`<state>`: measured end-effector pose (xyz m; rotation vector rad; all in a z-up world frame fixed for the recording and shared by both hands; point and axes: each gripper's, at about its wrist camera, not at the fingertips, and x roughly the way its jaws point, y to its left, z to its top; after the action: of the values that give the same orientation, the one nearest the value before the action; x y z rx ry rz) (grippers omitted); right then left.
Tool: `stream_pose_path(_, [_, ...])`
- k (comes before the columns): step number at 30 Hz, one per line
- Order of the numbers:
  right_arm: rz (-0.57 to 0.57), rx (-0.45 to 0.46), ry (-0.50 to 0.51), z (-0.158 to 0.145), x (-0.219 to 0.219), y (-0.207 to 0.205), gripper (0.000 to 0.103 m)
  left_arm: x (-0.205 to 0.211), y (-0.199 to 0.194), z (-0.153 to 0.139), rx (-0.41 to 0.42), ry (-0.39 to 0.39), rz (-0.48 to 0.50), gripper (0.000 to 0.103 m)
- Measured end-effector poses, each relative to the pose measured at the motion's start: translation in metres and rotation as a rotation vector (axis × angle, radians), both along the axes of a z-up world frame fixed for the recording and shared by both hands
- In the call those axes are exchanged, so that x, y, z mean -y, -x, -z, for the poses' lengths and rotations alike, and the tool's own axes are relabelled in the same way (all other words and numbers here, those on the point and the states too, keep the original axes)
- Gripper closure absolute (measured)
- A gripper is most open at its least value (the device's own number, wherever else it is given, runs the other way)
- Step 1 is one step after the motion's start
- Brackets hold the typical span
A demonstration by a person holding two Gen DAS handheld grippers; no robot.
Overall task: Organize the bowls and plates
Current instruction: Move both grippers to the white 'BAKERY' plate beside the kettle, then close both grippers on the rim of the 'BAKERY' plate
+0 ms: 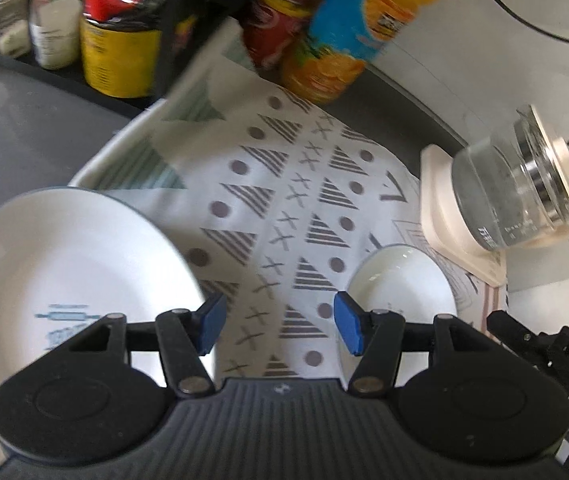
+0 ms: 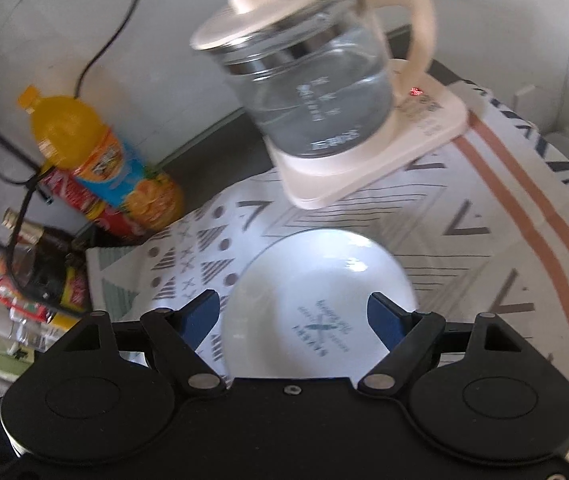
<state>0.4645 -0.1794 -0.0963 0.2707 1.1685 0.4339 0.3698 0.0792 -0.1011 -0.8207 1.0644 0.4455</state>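
A white plate (image 1: 72,264) with a blue print lies on the patterned cloth (image 1: 284,208) at the left of the left wrist view. A white bowl (image 1: 400,284) sits to the right. My left gripper (image 1: 280,324) hangs open over the bare cloth between them, with nothing between its blue pads (image 1: 212,322). In the right wrist view the same bowl (image 2: 316,280), printed inside, lies right under my right gripper (image 2: 294,318). That gripper is open and its pads (image 2: 388,320) straddle the bowl without pressing on it.
A glass kettle (image 2: 308,80) on a cream base (image 2: 384,160) stands just behind the bowl. An orange drink bottle (image 2: 96,152) and a red bottle (image 1: 276,28) stand at the cloth's far edge. A yellow tin (image 1: 118,56) and jars (image 1: 50,28) sit on a dark shelf. A black cable (image 2: 100,48) runs down the wall.
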Motion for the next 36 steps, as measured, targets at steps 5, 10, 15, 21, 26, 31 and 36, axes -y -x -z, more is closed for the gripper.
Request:
stream_pose_path(5, [0.061,-0.036,0.02,0.009,0.015,-0.011,0.023,0.01,-0.019,0.009,-0.004,0.03,0.041,0.046])
stream_pose_path(10, [0.102,-0.091,0.051,0.02,0.025,-0.022,0.031,0.017,-0.034,0.021,-0.014,0.059,0.071,0.046])
stream_pose_path(15, [0.135,-0.163,0.068,0.035,0.031,-0.029,0.038,0.021,-0.044,0.039,-0.043,0.109,0.085,0.05])
stream_pose_path(21, [0.154,-0.242,0.101,0.051,0.032,-0.038,0.058,0.028,-0.053,0.06,-0.081,0.19,0.091,0.065])
stream_pose_path(26, [0.127,-0.274,0.132,0.063,0.031,-0.042,0.066,0.036,-0.06,0.07,-0.099,0.229,0.099,0.074])
stream_pose_path(31, [0.095,-0.315,0.156,0.076,0.03,-0.046,0.078,0.041,-0.065,0.077,-0.116,0.232,0.112,0.081])
stream_pose_path(36, [0.051,-0.329,0.174,0.084,0.021,-0.05,0.079,0.047,-0.068,0.082,-0.128,0.222,0.119,0.086])
